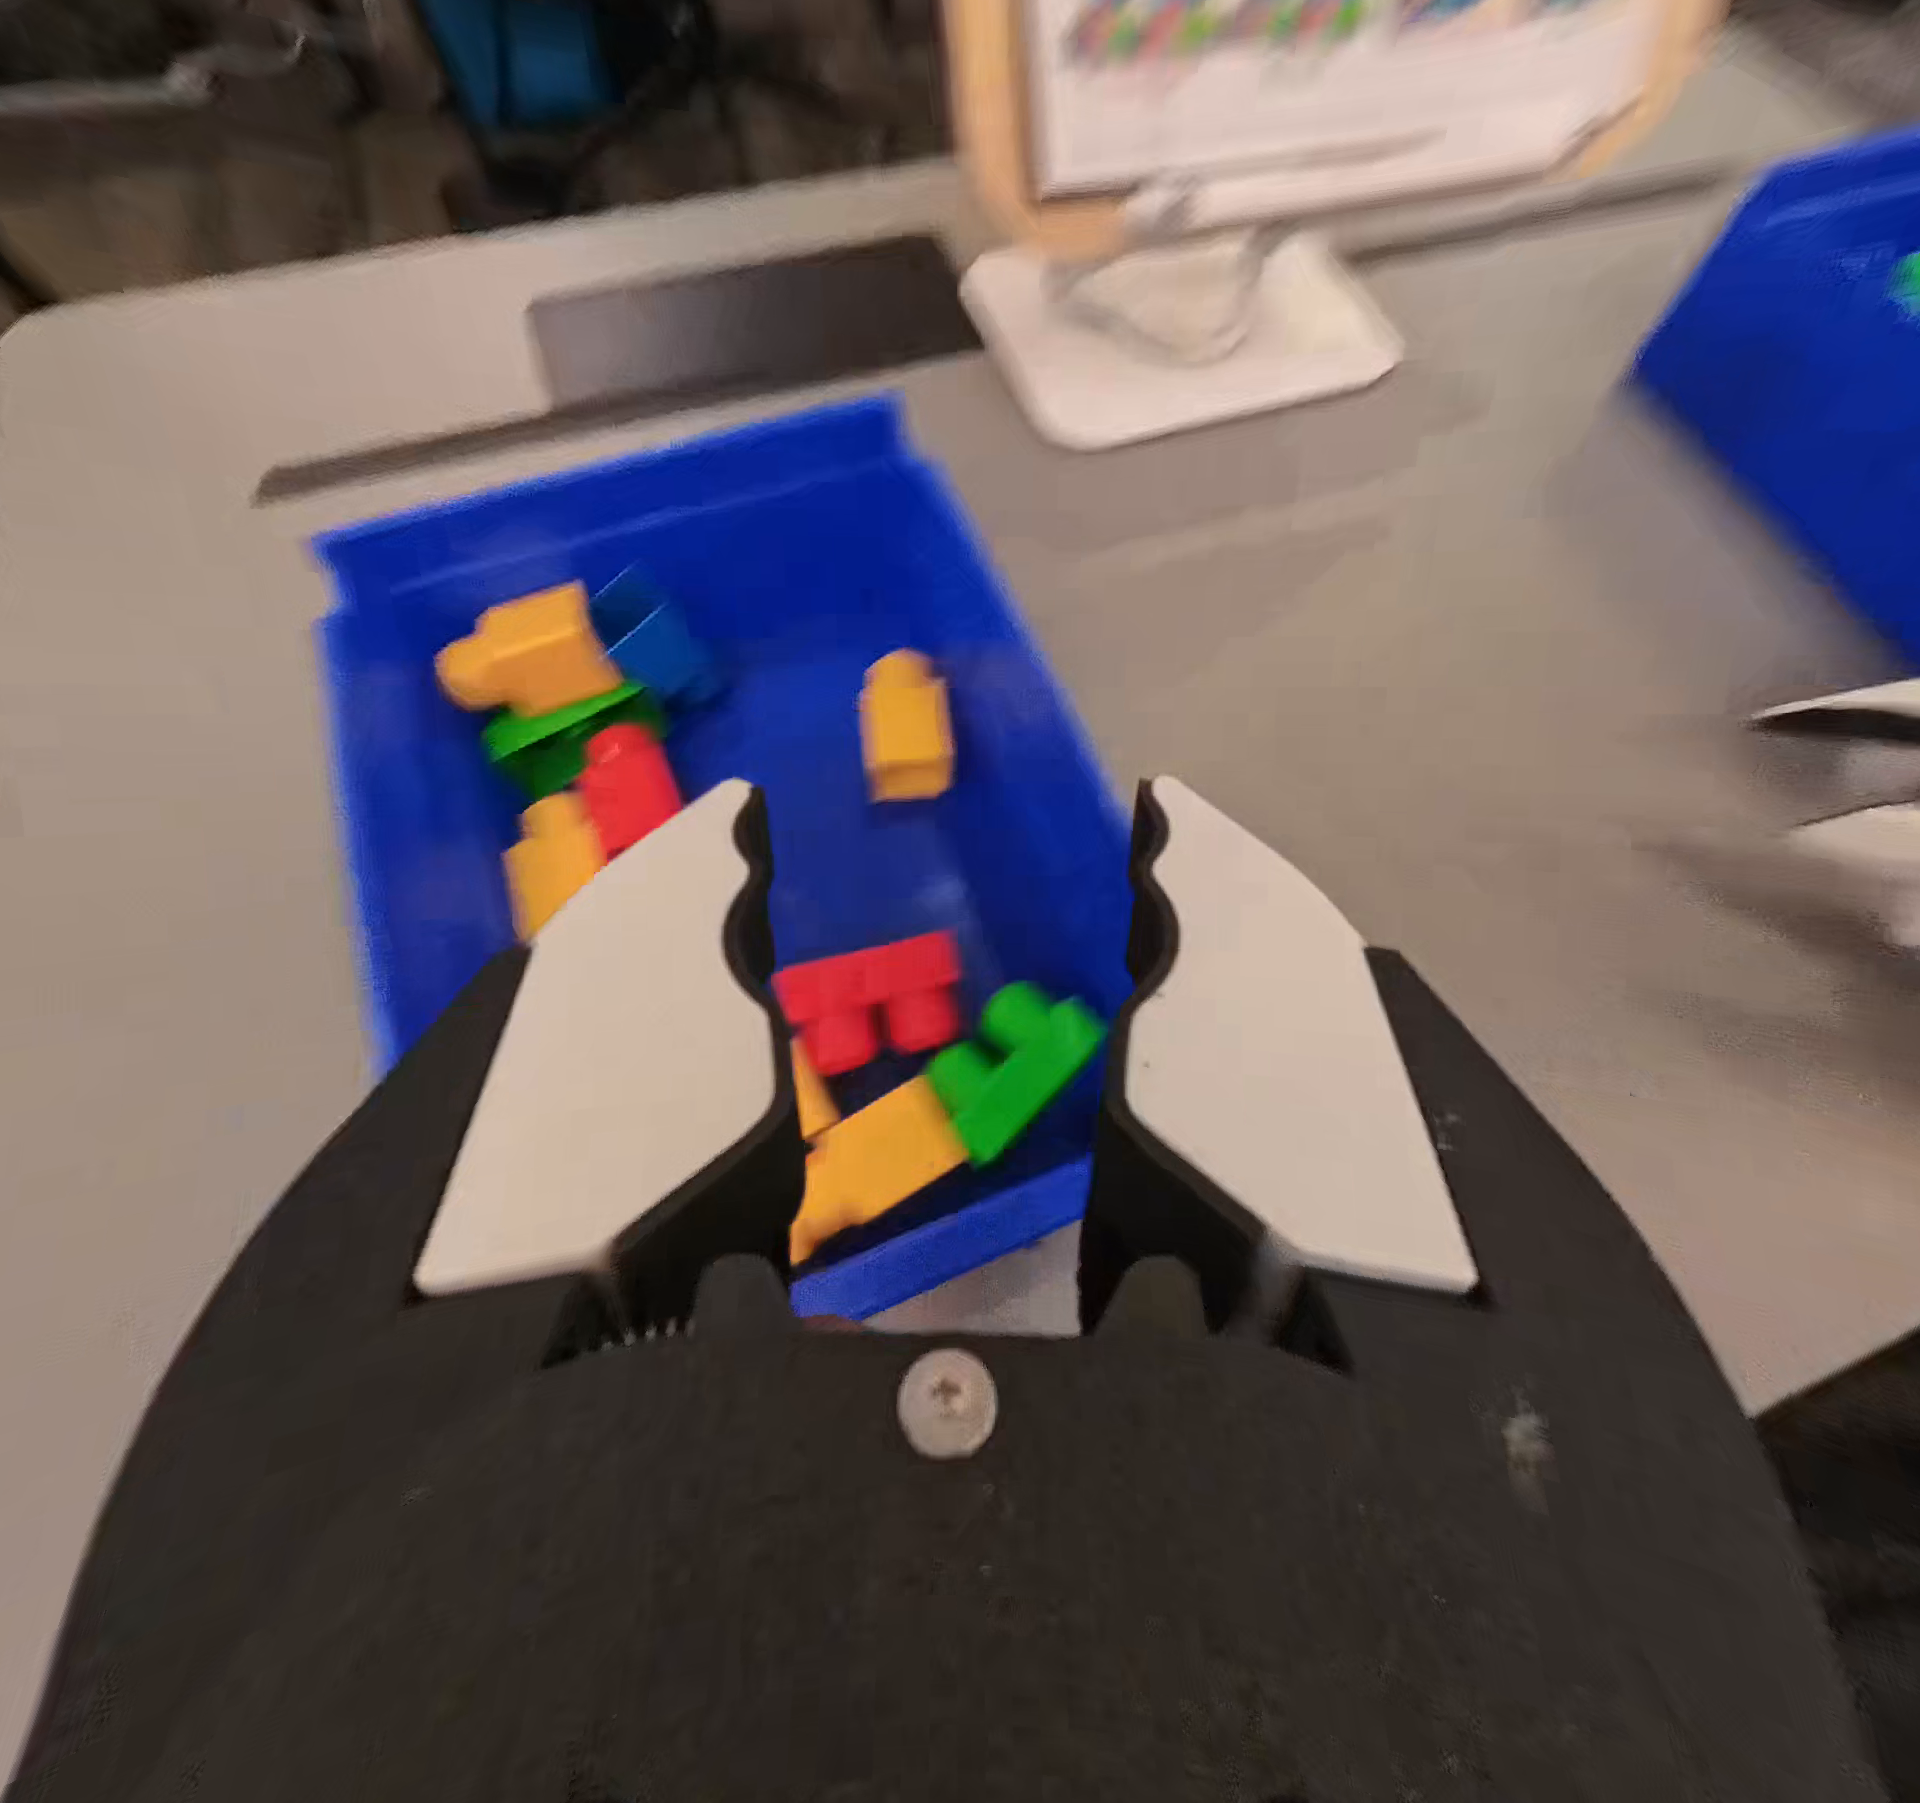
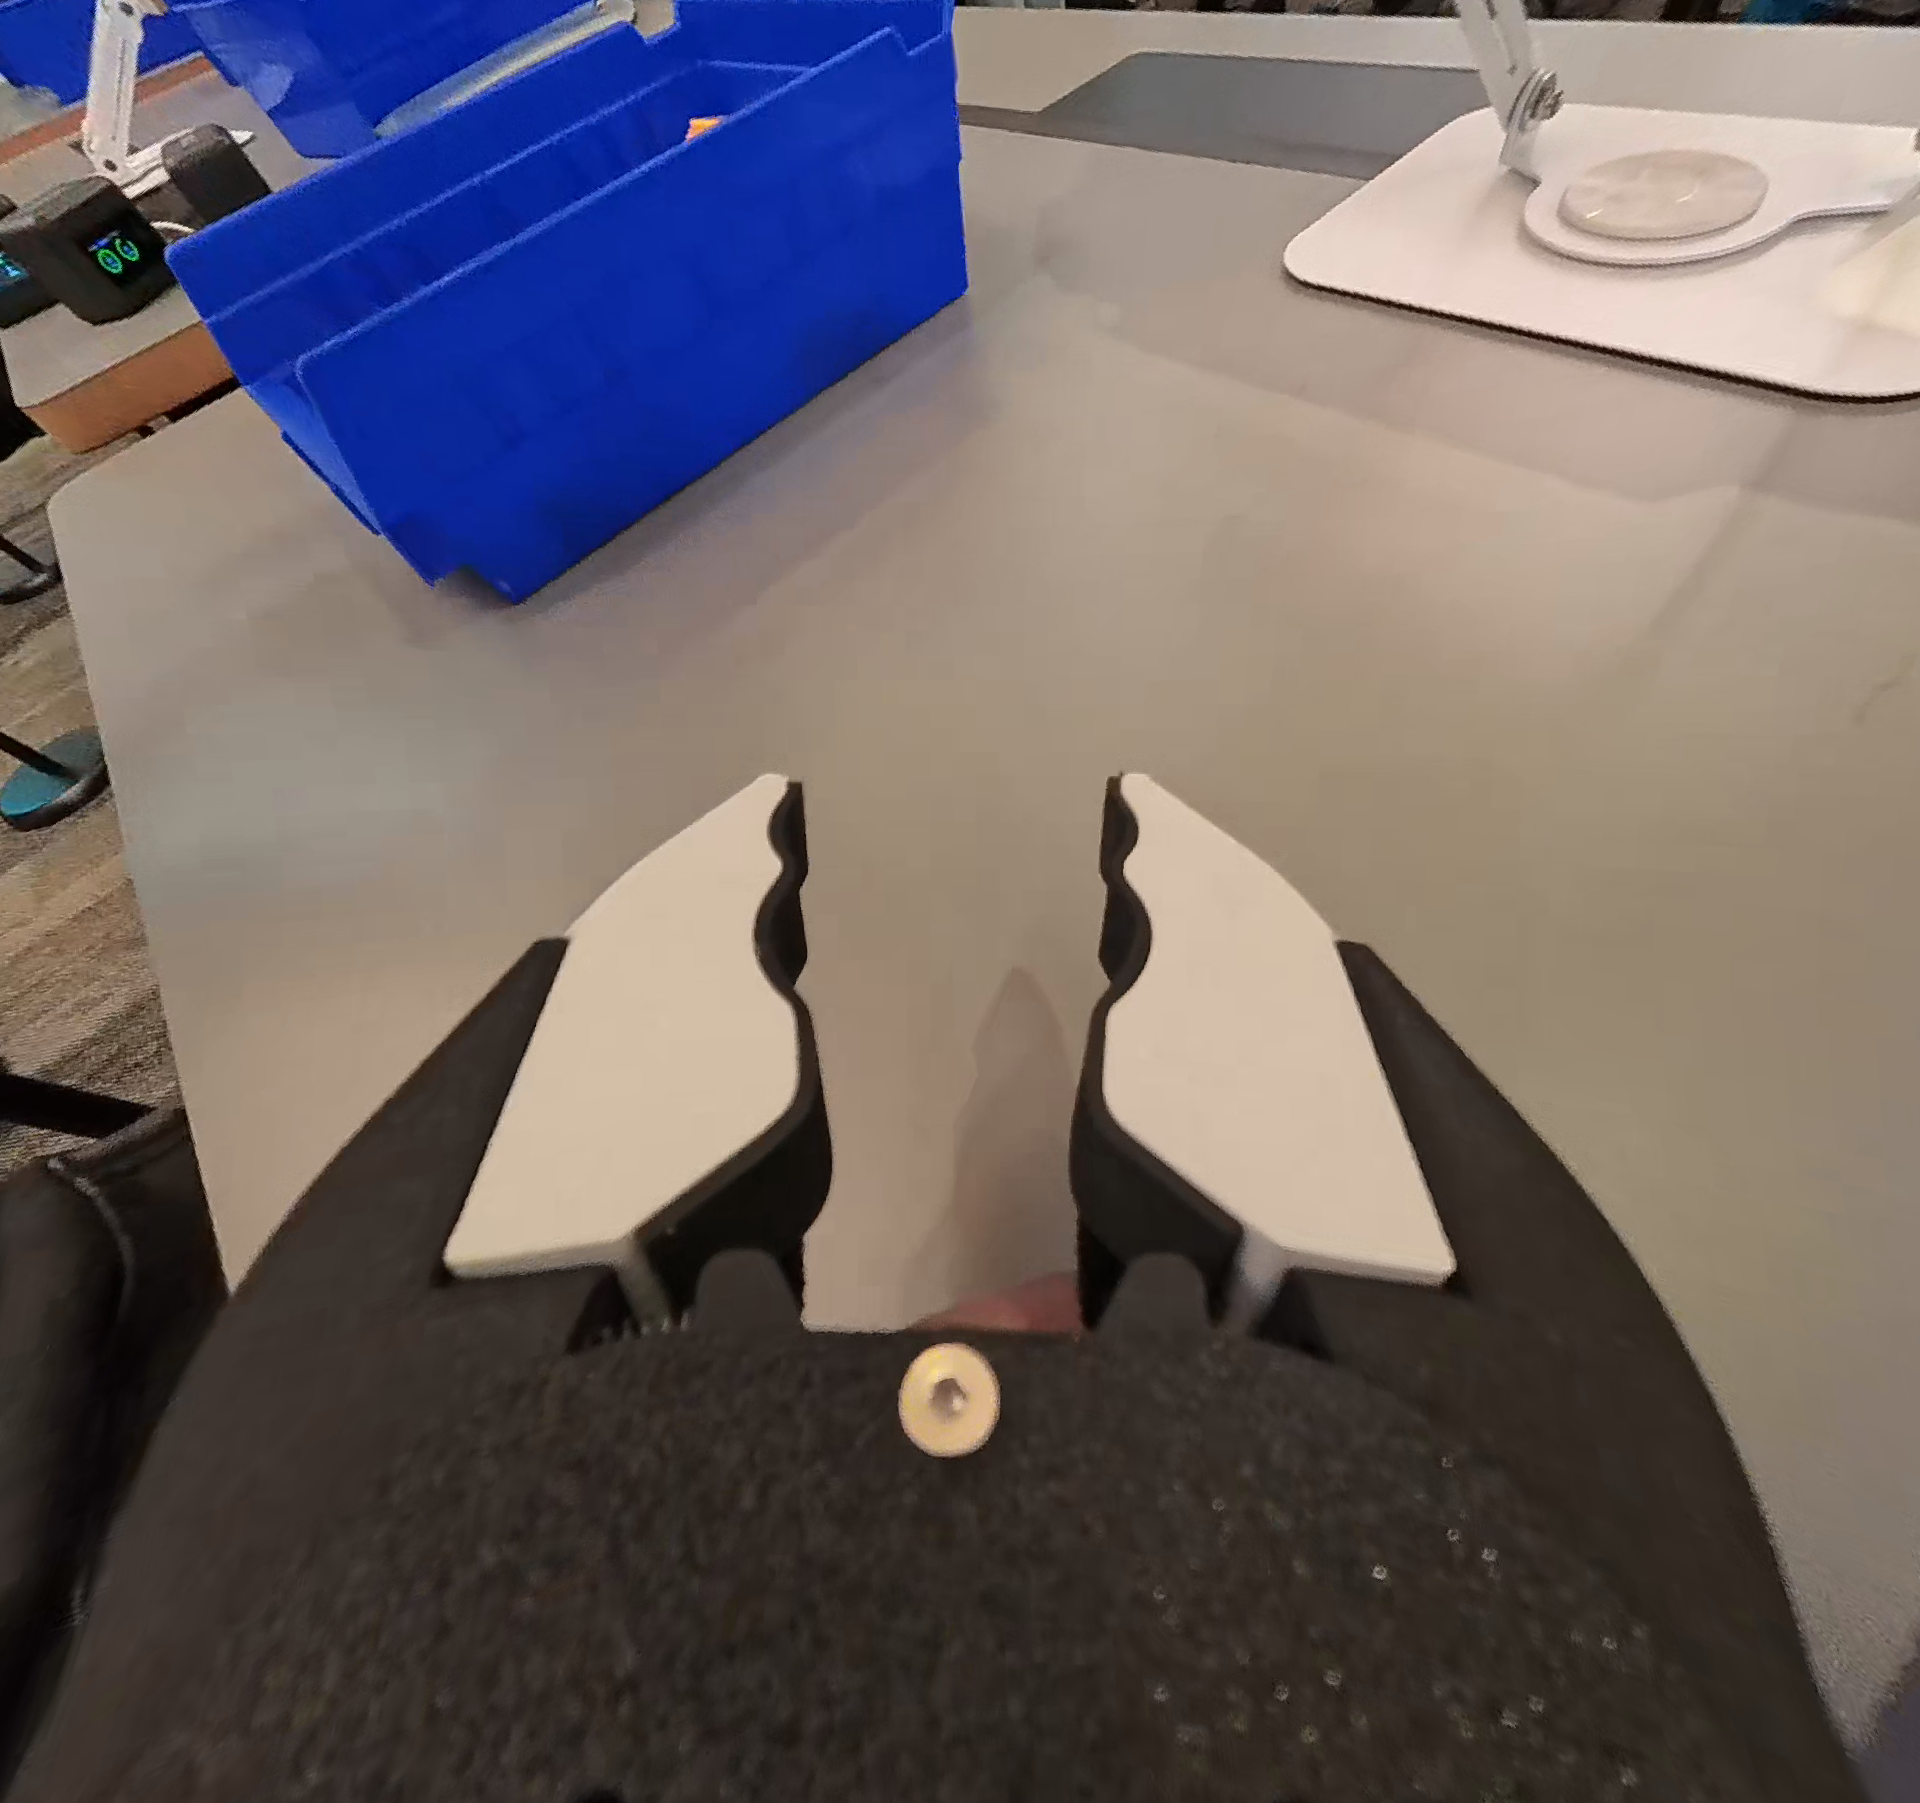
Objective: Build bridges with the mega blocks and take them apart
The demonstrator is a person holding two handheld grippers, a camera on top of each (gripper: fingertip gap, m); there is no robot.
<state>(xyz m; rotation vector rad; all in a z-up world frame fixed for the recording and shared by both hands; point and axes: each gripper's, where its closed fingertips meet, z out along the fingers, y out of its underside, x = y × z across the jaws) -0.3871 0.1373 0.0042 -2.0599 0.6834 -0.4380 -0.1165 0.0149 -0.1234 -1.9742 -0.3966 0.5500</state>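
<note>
In the blurred left wrist view, a blue bin (image 1: pixel 914 558) on the grey table holds several loose mega blocks: a yellow one (image 1: pixel 906 727) alone in the middle, a red one (image 1: pixel 871 1000), a green one (image 1: pixel 1023 1067), and a yellow, green, red and blue heap (image 1: pixel 566 704) at its left. My left gripper (image 1: pixel 948 803) is open and empty, above the bin's near half. My right gripper (image 2: pixel 951 797) is open and empty over the bare table. It also shows at the right edge of the left wrist view (image 1: pixel 1860 787). The blue bin (image 2: pixel 623 319) stands far left of it.
A white stand (image 1: pixel 1174 340) holds a wood-framed picture sheet (image 1: pixel 1340 8) at the back; its base (image 2: pixel 1621 247) is far right in the right wrist view. A second blue bin (image 1: pixel 1808 361) is at the right. More blue bins (image 2: pixel 343 18) stand on a neighbouring table. Spacing between my two grippers at the tips: around 35 centimetres.
</note>
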